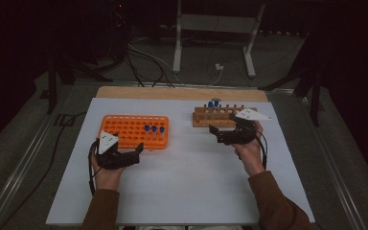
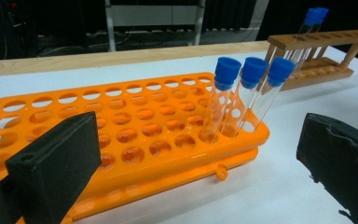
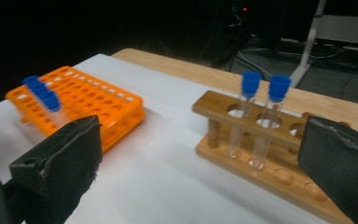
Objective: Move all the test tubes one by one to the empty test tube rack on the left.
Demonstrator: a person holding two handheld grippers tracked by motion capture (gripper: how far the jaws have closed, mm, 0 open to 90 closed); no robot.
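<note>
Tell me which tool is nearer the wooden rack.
The right tool: it sits just in front of the wooden rack, jaws open. The left tool is across the table, beside the orange rack.

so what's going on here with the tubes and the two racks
A person holds tongs in each hand over a white table and seems to be moving blue-capped test tubes between racks. Three tubes stand in the orange rack and two tubes in the wooden rack. The left tongs sit open beside the orange rack, holding nothing. The right tongs, also open and empty, face the wooden rack.
</note>
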